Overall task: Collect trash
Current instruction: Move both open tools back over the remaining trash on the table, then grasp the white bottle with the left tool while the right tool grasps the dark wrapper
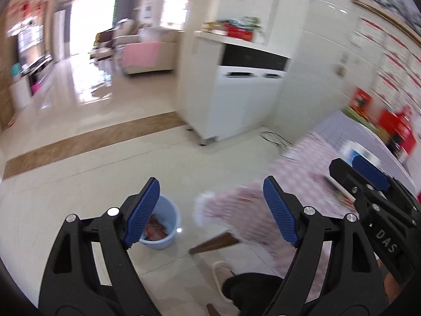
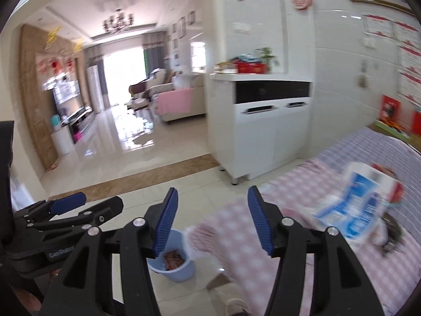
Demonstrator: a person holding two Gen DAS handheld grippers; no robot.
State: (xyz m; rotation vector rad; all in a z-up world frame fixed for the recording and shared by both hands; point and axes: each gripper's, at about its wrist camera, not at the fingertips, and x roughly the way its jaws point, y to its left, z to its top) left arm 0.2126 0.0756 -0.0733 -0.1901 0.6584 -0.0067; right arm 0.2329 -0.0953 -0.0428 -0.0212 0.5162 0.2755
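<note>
Both my grippers, left gripper [image 1: 211, 208] and right gripper [image 2: 210, 222], spread, nothing between the pads. Below the jaws: one blue bucket [image 1: 168, 217] on the floor, red wrappers [image 2: 173, 259] inside. Right of them: one checked tablecloth [image 2: 329, 184], one blue-and-white package [image 2: 360, 200].

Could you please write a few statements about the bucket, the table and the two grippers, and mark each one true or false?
1. The light blue bucket stands on the floor beside the table. True.
2. The bucket is empty. False: red wrappers lie inside it.
3. The left gripper has nothing between its jaws. True.
4. The right gripper is clamped on a wrapper. False: its jaws stand apart and hold nothing.
5. A blue and white package lies on the checked tablecloth. True.
</note>
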